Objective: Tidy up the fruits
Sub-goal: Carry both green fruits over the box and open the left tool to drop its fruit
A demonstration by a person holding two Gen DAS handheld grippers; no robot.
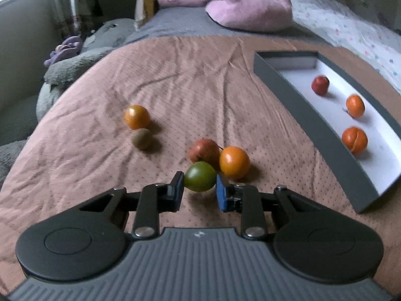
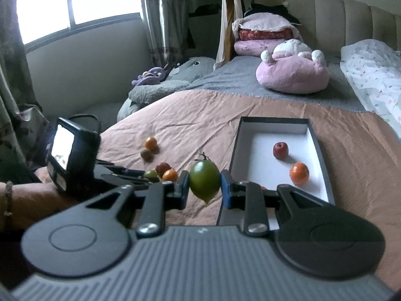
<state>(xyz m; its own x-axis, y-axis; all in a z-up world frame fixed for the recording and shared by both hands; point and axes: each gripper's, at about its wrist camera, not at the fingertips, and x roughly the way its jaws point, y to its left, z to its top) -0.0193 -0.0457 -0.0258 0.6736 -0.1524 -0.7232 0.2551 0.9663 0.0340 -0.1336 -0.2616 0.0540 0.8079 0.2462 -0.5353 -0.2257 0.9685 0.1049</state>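
My left gripper (image 1: 200,188) stands around a green fruit (image 1: 200,176) lying on the pink bedspread; its pads touch or nearly touch the fruit's sides. A red fruit (image 1: 204,150) and an orange fruit (image 1: 234,162) lie just beyond it. Farther left lie another orange fruit (image 1: 136,116) and a brown kiwi (image 1: 141,138). My right gripper (image 2: 204,186) is shut on a second green fruit (image 2: 204,180), held in the air left of the grey tray (image 2: 235,150). The tray (image 1: 300,115) holds a red fruit (image 1: 320,84) and two orange fruits (image 1: 355,105).
A pink plush (image 2: 293,72) and a dotted pillow (image 2: 373,75) lie at the head of the bed. Grey and purple plush toys (image 2: 163,80) lie at the left edge. The left hand-held gripper body (image 2: 72,160) shows in the right wrist view.
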